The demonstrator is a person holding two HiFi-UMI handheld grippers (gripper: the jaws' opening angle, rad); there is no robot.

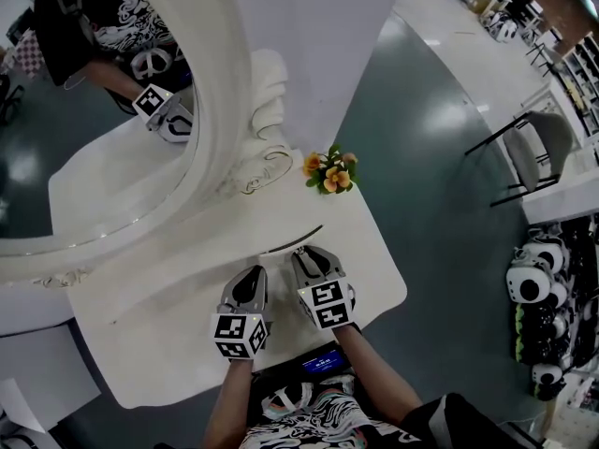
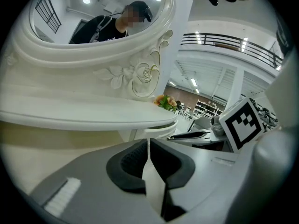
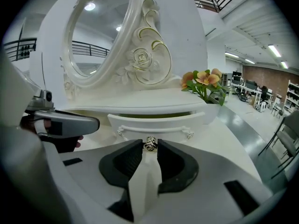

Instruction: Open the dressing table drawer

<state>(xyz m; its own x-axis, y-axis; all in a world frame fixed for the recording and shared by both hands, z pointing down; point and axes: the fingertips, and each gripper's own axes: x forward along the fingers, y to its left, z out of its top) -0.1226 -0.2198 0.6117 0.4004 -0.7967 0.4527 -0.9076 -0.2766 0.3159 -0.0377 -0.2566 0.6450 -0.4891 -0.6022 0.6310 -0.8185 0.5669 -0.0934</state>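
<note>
R gripper [image 3: 149, 147] jaws clamped on drawer knob [image 3: 150, 143]. Drawer [image 3: 154, 122] sits under mirror tier on bench [image 1: 168, 344], open just a crack. L gripper [image 2: 148, 147] jaws closed, empty. Step: prob. early pull-out. Next: steady straight pull twd body, keep grip.

Left gripper [image 2: 148, 146], jaws together, faces dressing table [image 2: 93, 110].

Head view: you look steeply down on the worktop [image 1: 168, 288].
Gripper views: low, close, facing its front.
Shared by all three: the flowers [image 1: 329, 171].
</note>
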